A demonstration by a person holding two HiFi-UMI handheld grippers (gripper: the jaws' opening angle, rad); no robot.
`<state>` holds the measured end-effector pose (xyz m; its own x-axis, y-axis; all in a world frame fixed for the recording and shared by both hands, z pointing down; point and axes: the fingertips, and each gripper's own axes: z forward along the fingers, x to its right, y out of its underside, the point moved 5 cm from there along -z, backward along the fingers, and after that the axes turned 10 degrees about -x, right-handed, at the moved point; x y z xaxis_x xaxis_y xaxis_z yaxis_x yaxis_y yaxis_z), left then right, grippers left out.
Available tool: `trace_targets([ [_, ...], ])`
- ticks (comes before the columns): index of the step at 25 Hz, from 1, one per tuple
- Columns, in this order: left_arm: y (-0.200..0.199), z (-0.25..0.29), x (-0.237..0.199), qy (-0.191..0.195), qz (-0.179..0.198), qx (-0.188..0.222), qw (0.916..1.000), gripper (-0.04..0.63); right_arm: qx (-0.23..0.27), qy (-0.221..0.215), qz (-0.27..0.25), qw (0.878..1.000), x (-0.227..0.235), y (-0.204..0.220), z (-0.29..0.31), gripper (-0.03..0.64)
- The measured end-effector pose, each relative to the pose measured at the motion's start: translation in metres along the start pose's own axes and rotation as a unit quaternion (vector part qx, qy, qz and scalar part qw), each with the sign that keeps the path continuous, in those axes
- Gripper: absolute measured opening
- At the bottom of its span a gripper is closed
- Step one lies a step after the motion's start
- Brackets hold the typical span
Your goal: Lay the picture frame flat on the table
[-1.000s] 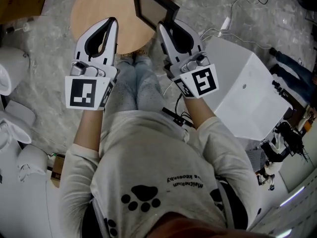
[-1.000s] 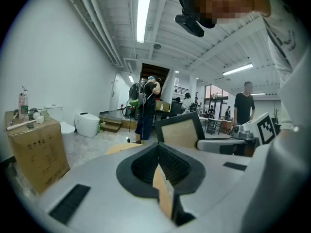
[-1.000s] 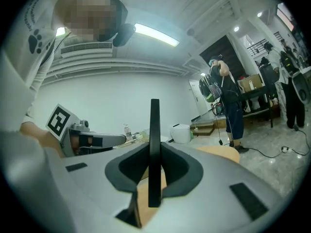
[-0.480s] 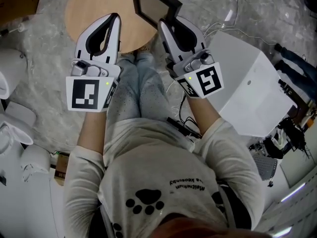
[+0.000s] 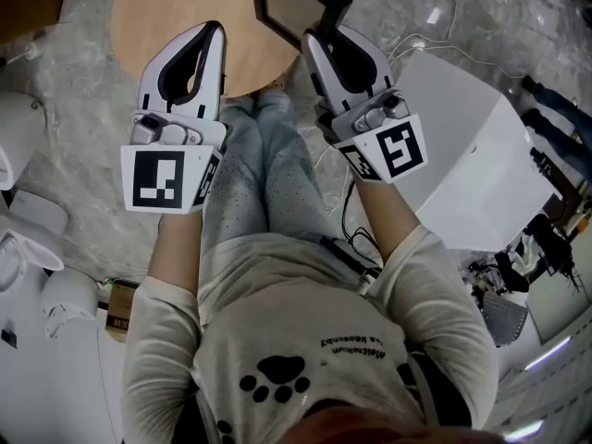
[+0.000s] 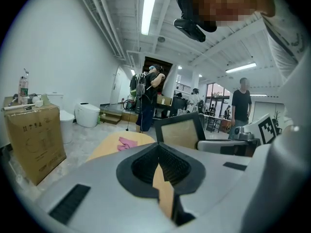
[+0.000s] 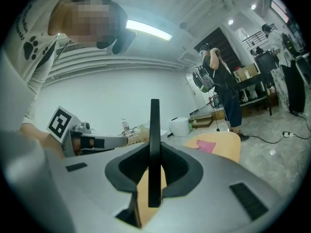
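Note:
The black picture frame (image 5: 298, 4) with a tan panel stands upright above the near edge of the round wooden table (image 5: 171, 21). My right gripper (image 5: 320, 39) is shut on its lower right edge. In the right gripper view the frame (image 7: 154, 144) shows edge-on as a thin black bar pinched between the pads. My left gripper (image 5: 214, 31) hovers over the table's near rim, shut with nothing in it. From the left gripper view the frame (image 6: 179, 130) faces me beyond the closed tips (image 6: 158, 147).
A pink cloth (image 6: 127, 143) lies on the table's far side. A white cabinet (image 5: 462, 165) stands to the right, with cables (image 5: 444, 7) on the floor beyond it. White toilets (image 5: 18, 128) and a cardboard box (image 6: 34, 140) are on the left. People (image 6: 148, 93) stand far off.
My right gripper and the frame have drifted slightly right in the head view while the table slid left. The grip is unchanged and the left gripper has barely moved.

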<state>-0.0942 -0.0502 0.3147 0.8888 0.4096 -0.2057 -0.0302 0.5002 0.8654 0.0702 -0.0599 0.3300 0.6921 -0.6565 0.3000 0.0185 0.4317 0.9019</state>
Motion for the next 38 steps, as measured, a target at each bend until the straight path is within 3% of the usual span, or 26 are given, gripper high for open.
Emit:
trace_targets([
  [12,0.028,0.026,-0.007,0.010,-0.011,-0.010,0.9998,0.011,-0.013,0.000,0.021,1.000,0.013,0.037,0.013,0.078],
  [38,0.090,0.060,-0.024,0.005,-0.004,-0.073,0.9973,0.011,-0.045,-0.015,0.050,0.998,0.034,0.095,0.041,0.078],
])
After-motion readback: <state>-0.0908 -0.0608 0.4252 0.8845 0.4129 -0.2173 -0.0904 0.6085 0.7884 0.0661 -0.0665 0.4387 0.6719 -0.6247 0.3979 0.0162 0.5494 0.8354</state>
